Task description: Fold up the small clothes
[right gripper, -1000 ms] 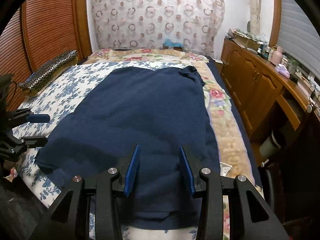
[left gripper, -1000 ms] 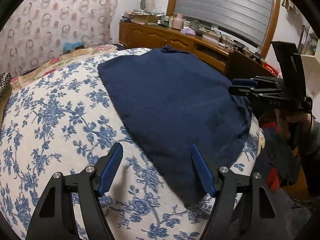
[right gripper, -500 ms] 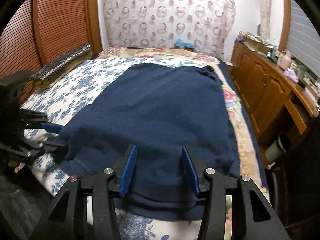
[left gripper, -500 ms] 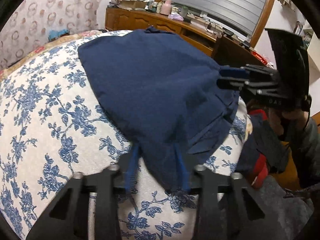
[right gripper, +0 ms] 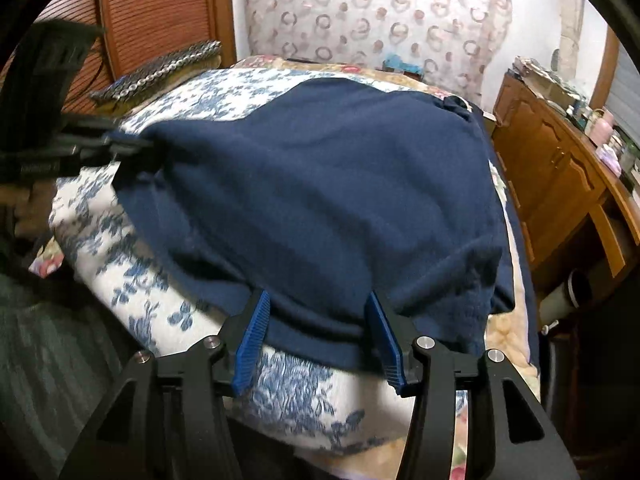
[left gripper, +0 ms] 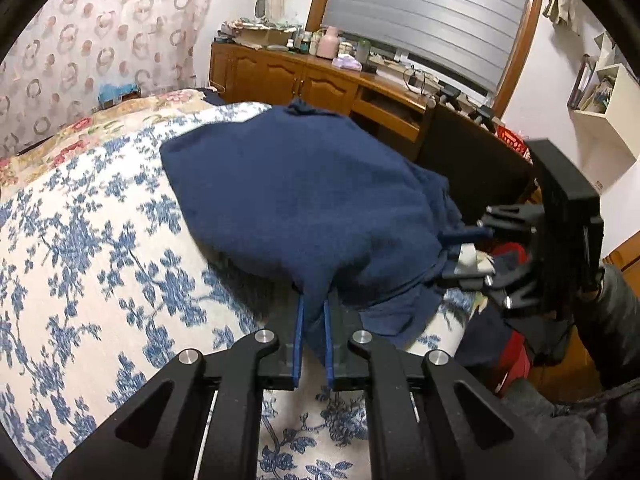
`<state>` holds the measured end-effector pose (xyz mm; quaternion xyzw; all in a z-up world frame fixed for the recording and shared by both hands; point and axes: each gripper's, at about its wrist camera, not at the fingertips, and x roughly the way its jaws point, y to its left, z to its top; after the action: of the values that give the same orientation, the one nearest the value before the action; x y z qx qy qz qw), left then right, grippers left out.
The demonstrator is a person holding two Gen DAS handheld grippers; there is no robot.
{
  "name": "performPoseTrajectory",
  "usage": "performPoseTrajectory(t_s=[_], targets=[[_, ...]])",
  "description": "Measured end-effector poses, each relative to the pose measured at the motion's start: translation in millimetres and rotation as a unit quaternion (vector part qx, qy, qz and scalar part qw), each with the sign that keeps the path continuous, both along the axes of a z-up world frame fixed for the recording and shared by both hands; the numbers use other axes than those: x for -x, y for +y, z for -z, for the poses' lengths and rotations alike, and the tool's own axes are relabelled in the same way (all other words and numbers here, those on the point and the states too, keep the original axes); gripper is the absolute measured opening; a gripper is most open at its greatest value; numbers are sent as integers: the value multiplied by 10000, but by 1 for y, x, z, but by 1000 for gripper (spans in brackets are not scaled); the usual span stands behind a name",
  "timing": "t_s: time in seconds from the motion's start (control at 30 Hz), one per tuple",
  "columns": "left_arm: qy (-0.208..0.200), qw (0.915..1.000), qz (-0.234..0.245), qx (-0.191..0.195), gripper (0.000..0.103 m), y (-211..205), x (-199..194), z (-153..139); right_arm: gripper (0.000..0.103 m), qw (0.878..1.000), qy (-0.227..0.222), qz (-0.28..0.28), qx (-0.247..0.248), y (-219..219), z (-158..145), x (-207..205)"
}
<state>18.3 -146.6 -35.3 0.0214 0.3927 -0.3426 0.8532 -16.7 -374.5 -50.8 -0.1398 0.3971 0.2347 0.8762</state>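
Two grippers work the near edge of a navy garment [left gripper: 304, 200] spread lengthwise up the flowered bed [left gripper: 92, 240]. Left gripper [left gripper: 313, 312] has just closed, pinching its corner; right gripper [right gripper: 320, 320], jaws just opening, straddles the hem unclamped.

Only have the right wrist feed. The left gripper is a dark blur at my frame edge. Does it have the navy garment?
Observer: Yes. In the left wrist view the left gripper is shut on a corner of the navy garment; its jaws have just been closing, with the fabric between the pads.
Operator: Is the corner on the bed or up?
Observer: It looks up. The pinched edge casts a shadow on the floral bedspread under it.
Operator: Anything past the bed edge that could snag?
Observer: A red item and some dark cloth sit below the edge. I cannot tell what they are.
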Motion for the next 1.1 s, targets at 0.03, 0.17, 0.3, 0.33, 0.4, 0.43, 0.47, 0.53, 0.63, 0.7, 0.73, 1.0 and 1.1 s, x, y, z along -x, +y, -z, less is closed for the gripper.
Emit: performPoseTrajectory(t_s=[0.03, 0.17, 0.3, 0.33, 0.4, 0.43, 0.47, 0.53, 0.63, 0.7, 0.73, 1.0, 1.1], targets=[[-10, 10000, -3, 22, 9, -1, -3, -3, 54, 10000, 12, -33, 4, -1, 0, 1], [-66, 9999, -37, 109, 9, -3, -12, -11, 56, 9997, 138, -225, -2, 4, 2, 4], [-74, 9999, -49, 55, 9, -6, -17, -11, 56, 9991, 74, -318, 257, 10, 5, 2], [-55, 10000, -59, 46, 9, -5, -18, -9, 56, 9991, 85, -332, 259, 10, 5, 2], [-25, 10000, -71, 43, 9, -4, -19, -6, 56, 9989, 54, -382, 276, 11, 4, 2], [-11, 10000, -68, 30, 9, -3, -19, -4, 56, 9988, 30, -410, 259, 11, 5, 2], [-3, 10000, -68, 20, 9, -3, -18, -3, 56, 9989, 32, -418, 219, 9, 5, 2], [18, 10000, -71, -15, 9, -3, -17, -1, 56, 9990, 38, -422, 156, 8, 7, 2], [49, 9999, -54, -107, 9, -5, -16, 3, 28, 9988, -112, -456, 159, 11, 9, 7], [60, 9999, -42, -146, 9, -6, -14, 4, 5, 9985, -265, -353, 328, 13, 9, 8], [70, 9998, -36, -160, 9, -6, -14, 5, 5, 9985, -269, -359, 319, 13, 9, 9], [96, 9997, -20, -202, 9, -6, -12, 9, 4, 9982, -563, -218, 0, 7, -7, 15], [103, 9997, -20, -235, 9, -7, -12, 11, 4, 9980, -601, -216, 10, 10, -8, 17]])
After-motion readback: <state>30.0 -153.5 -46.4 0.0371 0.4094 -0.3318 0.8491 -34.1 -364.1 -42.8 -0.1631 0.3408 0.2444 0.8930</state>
